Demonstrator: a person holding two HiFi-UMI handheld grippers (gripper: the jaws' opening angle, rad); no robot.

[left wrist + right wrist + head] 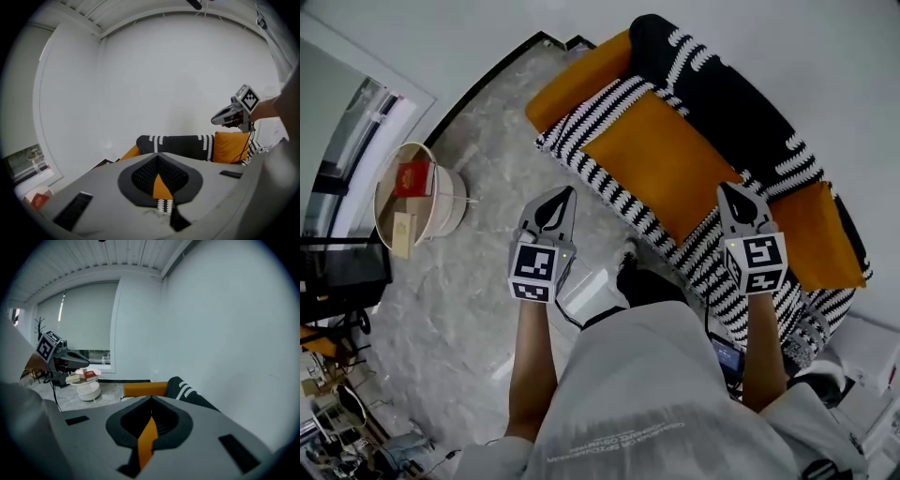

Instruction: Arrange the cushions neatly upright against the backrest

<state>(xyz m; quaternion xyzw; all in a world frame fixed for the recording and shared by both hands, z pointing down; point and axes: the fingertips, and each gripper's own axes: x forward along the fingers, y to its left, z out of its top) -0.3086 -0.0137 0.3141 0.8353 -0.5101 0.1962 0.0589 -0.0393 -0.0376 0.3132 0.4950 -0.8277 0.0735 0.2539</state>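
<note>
The sofa has an orange seat [666,164] with black-and-white striped edging. A long black cushion with white stripes [727,89] [180,145] lies along the backrest. An orange cushion [820,234] [229,146] stands at the sofa's right end, and an orange block [577,80] [145,389] closes the left end. My left gripper [562,199] [159,180] hovers over the floor just in front of the sofa, shut and empty. My right gripper [729,192] [149,423] hangs above the striped front edge of the seat, shut with nothing in it.
A round white side table [441,202] [86,383] with a red book stands on the marble floor to the left. A window wall runs behind it. A plain white wall backs the sofa. The person's foot [628,253] is near the sofa's front.
</note>
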